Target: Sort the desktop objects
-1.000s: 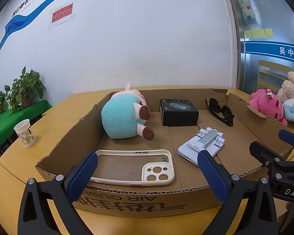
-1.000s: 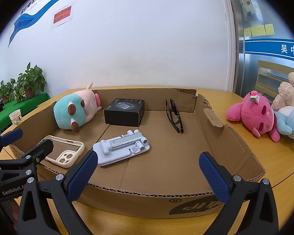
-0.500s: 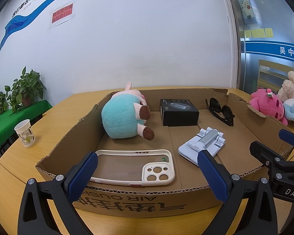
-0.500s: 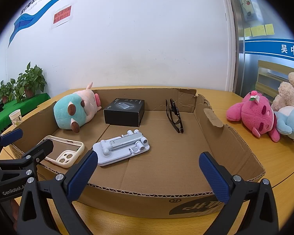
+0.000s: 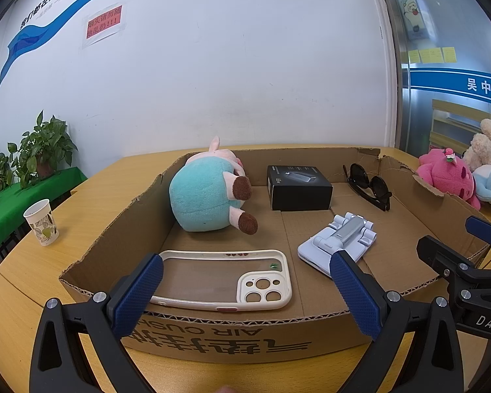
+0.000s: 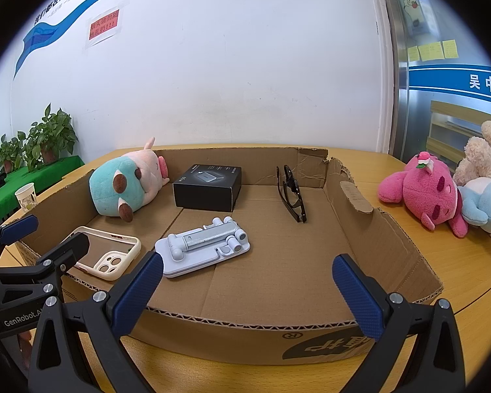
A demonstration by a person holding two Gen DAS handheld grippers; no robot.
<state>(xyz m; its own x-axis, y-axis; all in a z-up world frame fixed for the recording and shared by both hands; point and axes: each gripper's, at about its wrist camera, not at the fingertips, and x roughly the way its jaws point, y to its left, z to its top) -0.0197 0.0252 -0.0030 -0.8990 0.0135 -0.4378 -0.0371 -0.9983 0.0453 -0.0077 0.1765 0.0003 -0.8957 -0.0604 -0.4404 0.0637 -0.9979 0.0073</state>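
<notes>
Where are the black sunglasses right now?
The black sunglasses lie inside the cardboard box, toward its far right corner, to the right of the black box. The left wrist view shows them there too.

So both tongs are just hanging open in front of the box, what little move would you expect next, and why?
Probably the left tongs ease forward over the box's near wall toward the phone case. It lies flat just behind that wall, directly between the open fingers, nearer than anything else. The right tongs are open too, with only bare cardboard ahead and the phone stand off to the left.
</notes>
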